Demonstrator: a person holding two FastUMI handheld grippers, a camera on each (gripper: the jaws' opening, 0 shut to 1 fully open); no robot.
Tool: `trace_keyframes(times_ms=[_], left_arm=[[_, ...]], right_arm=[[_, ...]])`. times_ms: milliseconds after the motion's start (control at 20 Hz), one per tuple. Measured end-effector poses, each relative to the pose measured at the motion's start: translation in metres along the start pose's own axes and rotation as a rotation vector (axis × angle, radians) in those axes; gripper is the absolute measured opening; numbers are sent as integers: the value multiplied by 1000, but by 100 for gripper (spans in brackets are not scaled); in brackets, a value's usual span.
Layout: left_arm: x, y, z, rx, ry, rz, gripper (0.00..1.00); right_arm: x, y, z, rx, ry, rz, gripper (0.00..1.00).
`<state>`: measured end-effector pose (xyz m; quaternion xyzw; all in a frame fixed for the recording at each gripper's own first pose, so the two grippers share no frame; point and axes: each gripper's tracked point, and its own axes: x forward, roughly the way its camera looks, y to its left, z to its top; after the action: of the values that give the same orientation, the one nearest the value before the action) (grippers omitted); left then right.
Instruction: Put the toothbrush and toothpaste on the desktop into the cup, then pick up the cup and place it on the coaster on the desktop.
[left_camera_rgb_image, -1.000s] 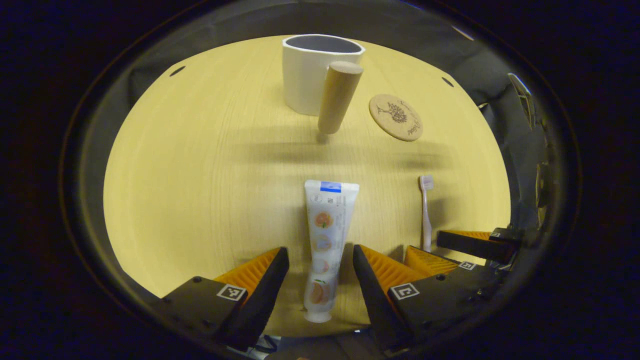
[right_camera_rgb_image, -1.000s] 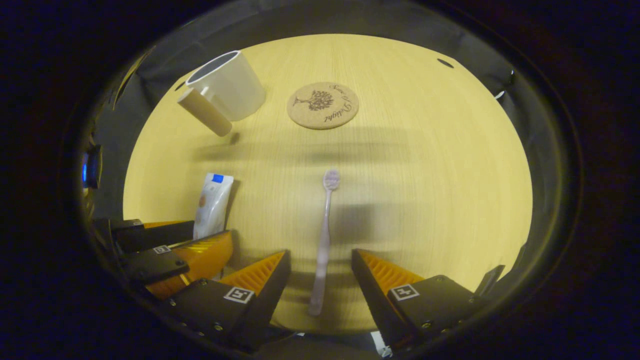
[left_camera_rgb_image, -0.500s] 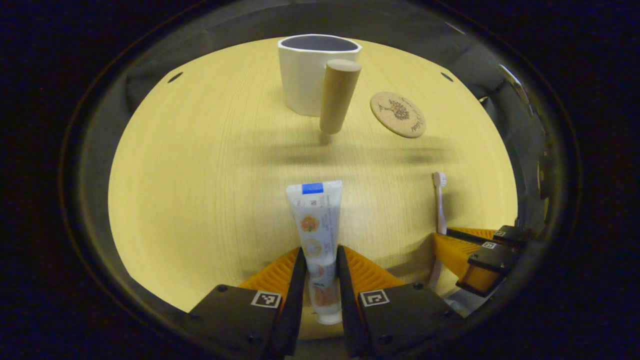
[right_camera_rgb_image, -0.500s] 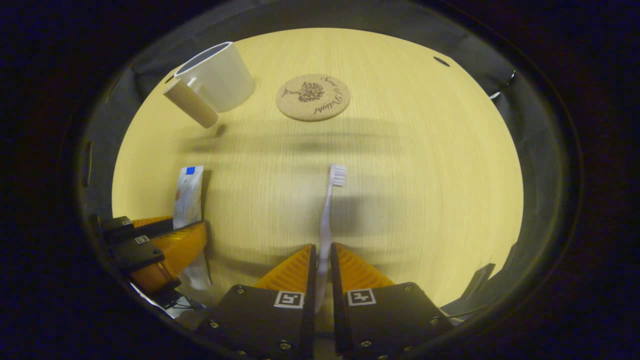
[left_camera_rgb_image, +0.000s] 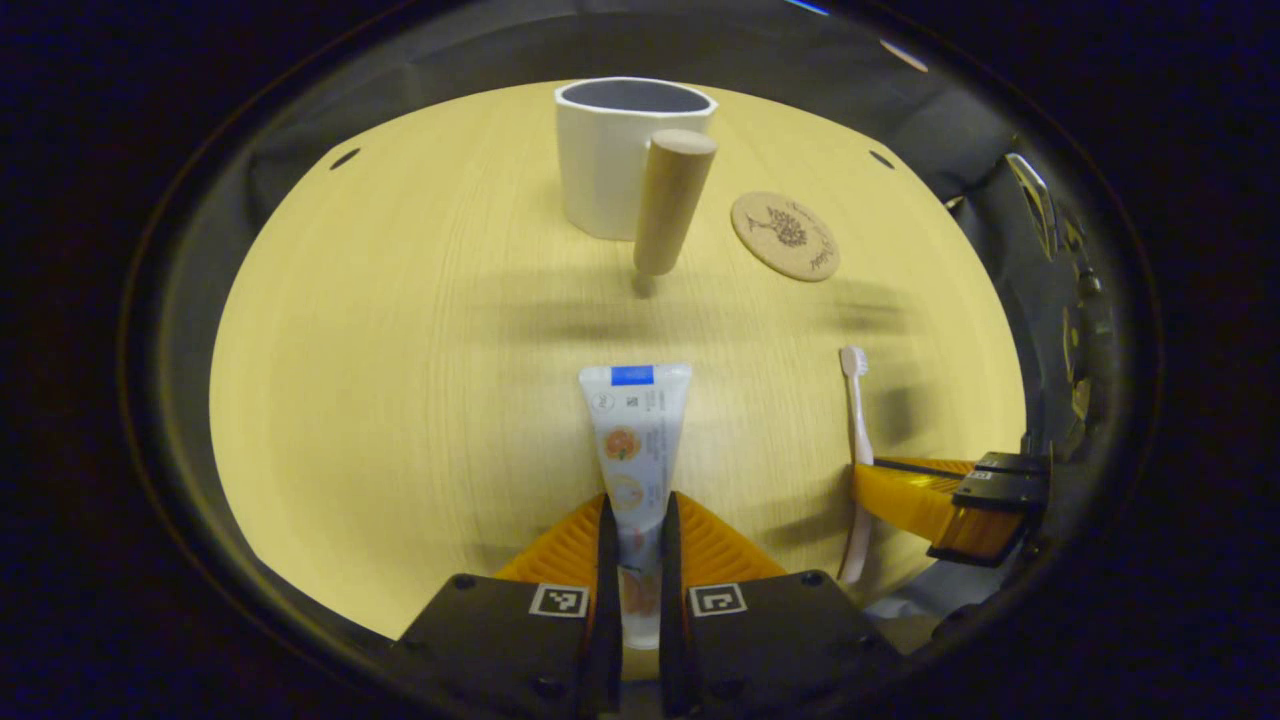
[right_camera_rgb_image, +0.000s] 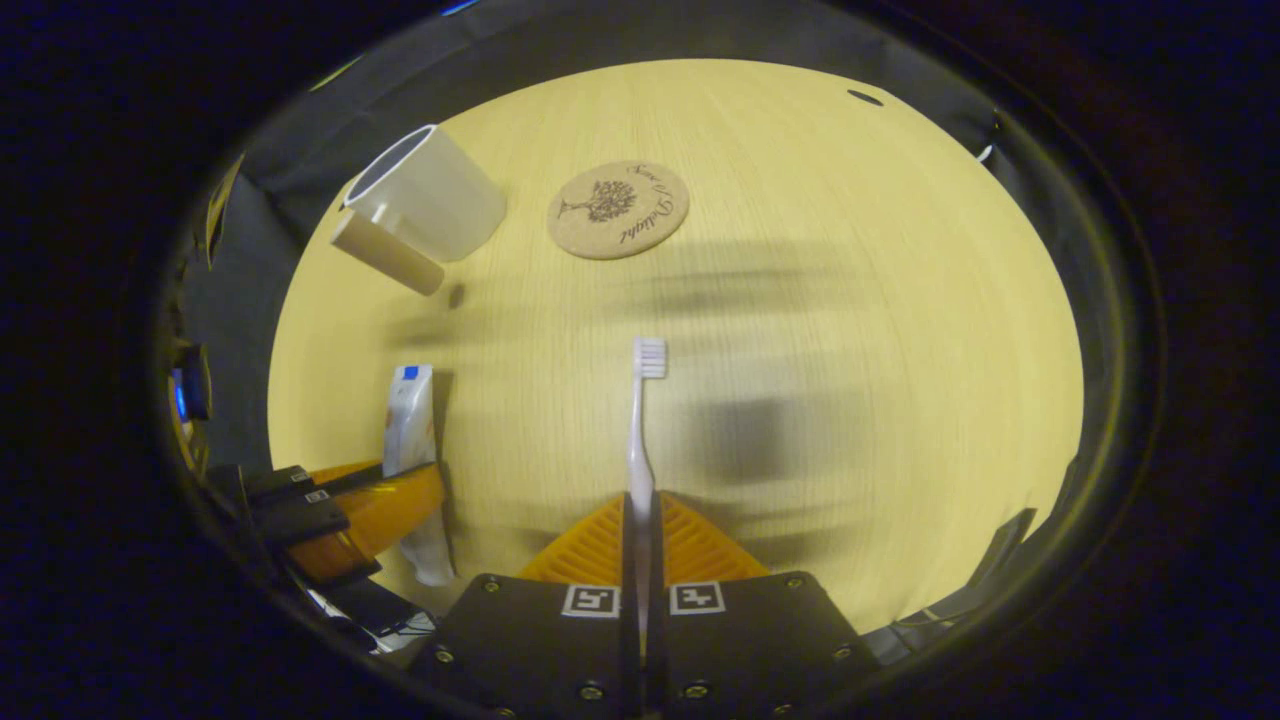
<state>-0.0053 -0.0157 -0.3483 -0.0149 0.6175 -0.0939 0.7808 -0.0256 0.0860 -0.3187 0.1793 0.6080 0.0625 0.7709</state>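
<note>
A: Where are the task items?

B: The toothpaste (left_camera_rgb_image: 634, 440) is clamped near its cap end between the left gripper (left_camera_rgb_image: 633, 530) fingers. The toothbrush (right_camera_rgb_image: 640, 425) handle is pinched by the right gripper (right_camera_rgb_image: 640, 525), head pointing away.

A: Why grip the tail ends?

B: Probably so the free length can enter the cup (left_camera_rgb_image: 610, 150) first. The cup stands across the desktop (left_camera_rgb_image: 400, 330), with the coaster (left_camera_rgb_image: 785, 235) beside it.

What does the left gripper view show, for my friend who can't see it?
The left tool squeezes a toothpaste tube between its two fingers, above a yellow wooden table. Farther away stands a white cup with a wooden handle, and a round coaster beside it. At the side, the right tool holds a toothbrush.
</note>
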Motion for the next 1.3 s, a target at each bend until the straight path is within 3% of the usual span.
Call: trace_keyframes(times_ms=[250, 400, 500, 800, 1200, 1300], left_arm=[[-6, -2, 5, -50, -57, -7, 22], [-17, -4, 13, -93, -109, -21, 23], [-27, -1, 26, -109, -181, -18, 22], [-79, 25, 80, -136, -427, 35, 22], [-167, 49, 186, -98, -866, 106, 21], [-189, 46, 208, -90, -973, 92, 22]], right_arm=[[-13, 4, 6, -29, -50, 58, 4], [-29, 3, 22, -34, -134, 89, 4], [-44, 10, 37, -41, -216, 153, 4], [-92, 18, 85, -53, -453, 268, 4], [-149, 29, 126, -130, -711, 309, 4], [-158, 29, 131, -135, -749, 319, 4]])
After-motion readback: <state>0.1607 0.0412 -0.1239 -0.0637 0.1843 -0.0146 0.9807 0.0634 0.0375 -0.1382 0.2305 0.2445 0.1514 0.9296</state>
